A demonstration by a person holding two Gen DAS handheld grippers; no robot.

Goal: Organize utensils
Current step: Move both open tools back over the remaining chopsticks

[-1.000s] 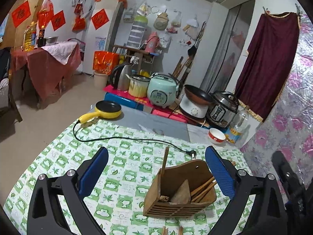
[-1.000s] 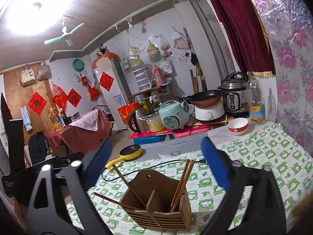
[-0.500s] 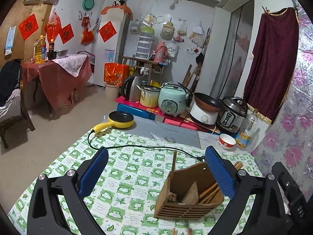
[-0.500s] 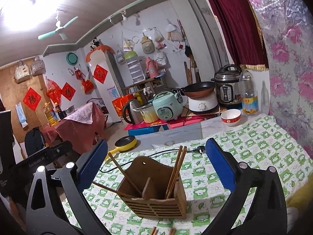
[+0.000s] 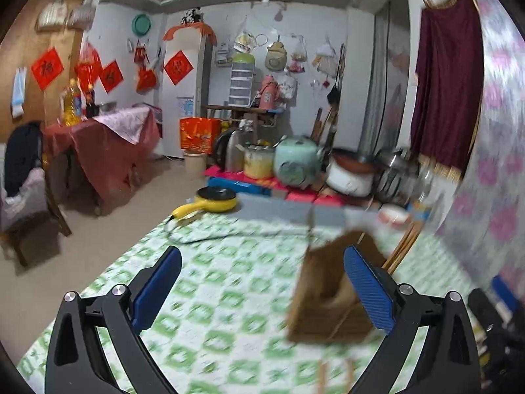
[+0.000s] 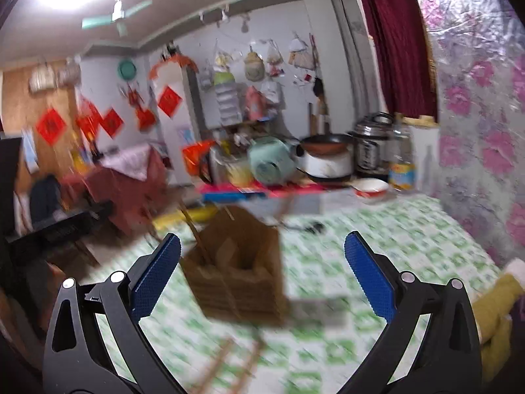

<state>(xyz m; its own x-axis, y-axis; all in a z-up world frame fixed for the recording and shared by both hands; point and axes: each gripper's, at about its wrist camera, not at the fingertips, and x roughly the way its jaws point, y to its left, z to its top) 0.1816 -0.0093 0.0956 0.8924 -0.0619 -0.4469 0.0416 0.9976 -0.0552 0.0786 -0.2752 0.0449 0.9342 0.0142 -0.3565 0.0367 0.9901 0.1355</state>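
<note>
The wooden utensil holder [image 5: 331, 290] stands upright on the green-checked table [image 5: 210, 298], its open top facing up; chopsticks [image 5: 402, 249] lean out of it toward the far right. It sits in front of the left gripper [image 5: 262, 290], right of centre and partly behind the right blue finger. That gripper's jaws are wide apart and empty. For the right gripper [image 6: 262, 274], also spread and empty, the holder [image 6: 238, 267] lies left of centre. Loose chopsticks [image 6: 218, 366] lie nearer. Motion blur smears everything.
</note>
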